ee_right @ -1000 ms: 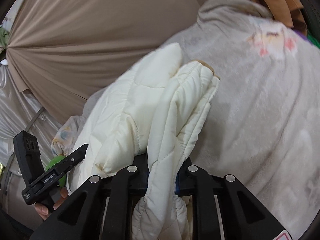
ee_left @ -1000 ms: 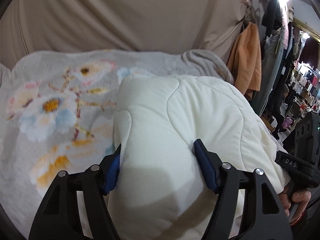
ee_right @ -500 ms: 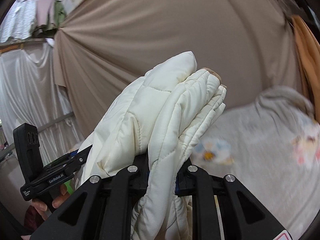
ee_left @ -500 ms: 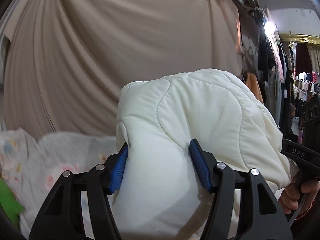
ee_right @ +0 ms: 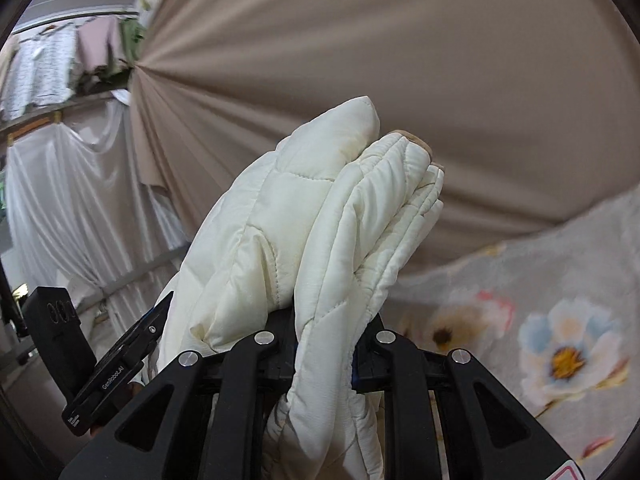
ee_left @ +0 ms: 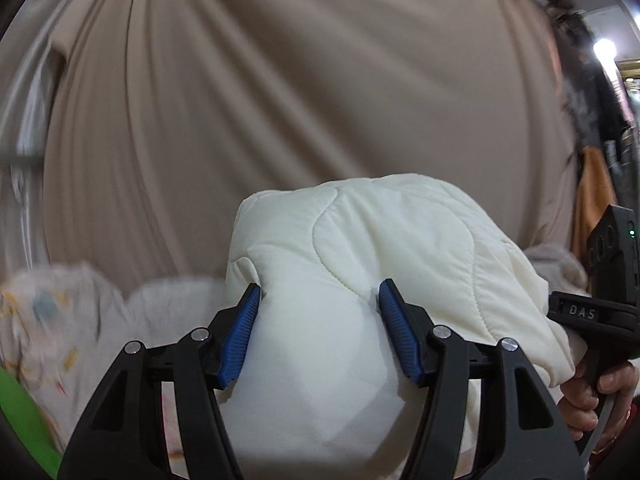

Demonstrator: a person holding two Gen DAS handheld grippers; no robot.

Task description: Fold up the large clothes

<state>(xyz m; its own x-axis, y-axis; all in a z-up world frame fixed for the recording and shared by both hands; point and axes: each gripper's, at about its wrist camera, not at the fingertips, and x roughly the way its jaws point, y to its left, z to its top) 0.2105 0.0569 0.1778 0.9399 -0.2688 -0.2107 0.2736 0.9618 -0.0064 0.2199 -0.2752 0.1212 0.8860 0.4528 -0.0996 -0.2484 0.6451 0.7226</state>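
Observation:
A cream quilted jacket (ee_left: 360,260), folded into a thick bundle, is held up in the air between both grippers. My left gripper (ee_left: 320,332) is shut on a thick wad of the jacket, blue pads pressed into both sides. My right gripper (ee_right: 324,354) is shut on the folded edge of the jacket (ee_right: 320,240), which stands up above the jaws in several layers. The right gripper's body (ee_left: 592,316) shows at the right of the left wrist view, the left gripper's body (ee_right: 116,364) at the lower left of the right wrist view.
A floral fleece blanket (ee_right: 552,320) covers the surface below; it also shows in the left wrist view (ee_left: 60,320). A tan curtain (ee_left: 300,80) hangs behind. White drapes (ee_right: 60,200) and hanging clothes are at the left, an orange garment (ee_left: 592,200) at the right.
Both grippers have lifted the folded jacket up off the blanket. The views tilted from the blanket up to the curtain. Both grips stayed the same.

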